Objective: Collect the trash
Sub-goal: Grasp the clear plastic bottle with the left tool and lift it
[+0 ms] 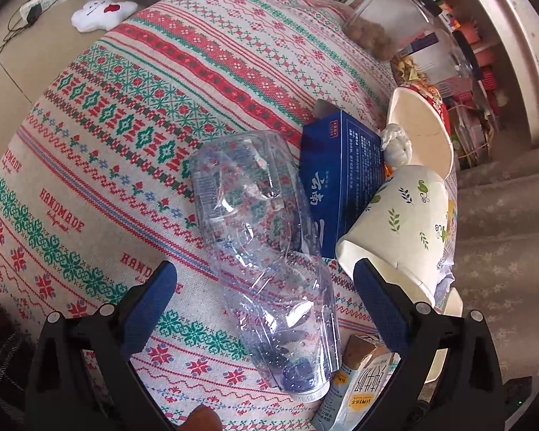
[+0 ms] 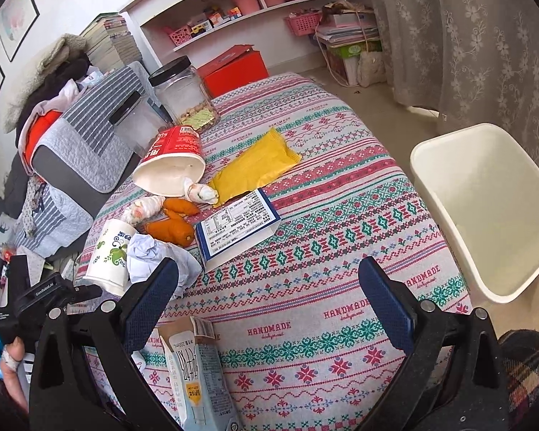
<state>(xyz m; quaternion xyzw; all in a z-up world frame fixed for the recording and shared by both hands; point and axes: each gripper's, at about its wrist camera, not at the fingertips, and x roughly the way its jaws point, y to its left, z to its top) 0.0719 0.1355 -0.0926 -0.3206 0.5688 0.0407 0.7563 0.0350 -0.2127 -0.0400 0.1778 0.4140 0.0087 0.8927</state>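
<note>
In the left wrist view a crushed clear plastic bottle (image 1: 266, 255) lies on the patterned tablecloth, cap toward me, between the fingers of my open left gripper (image 1: 266, 280). Beside it lie a blue box (image 1: 341, 179), a leaf-print paper cup (image 1: 402, 230), a red noodle cup (image 1: 424, 125) and a milk carton (image 1: 355, 388). My right gripper (image 2: 269, 287) is open above the cloth, holding nothing. Ahead of it lie the milk carton (image 2: 197, 370), blue box (image 2: 237, 230), yellow packet (image 2: 255, 165), orange peels (image 2: 172, 226), crumpled paper (image 2: 154, 255), paper cup (image 2: 107, 255) and noodle cup (image 2: 172, 161).
A white bin (image 2: 485, 208) stands off the table's right edge by a lace curtain (image 2: 467, 43). A clear jar (image 2: 183, 89) with a black lid and a grey striped bag (image 2: 90, 136) sit at the far left. Shelves (image 2: 269, 10) line the back wall.
</note>
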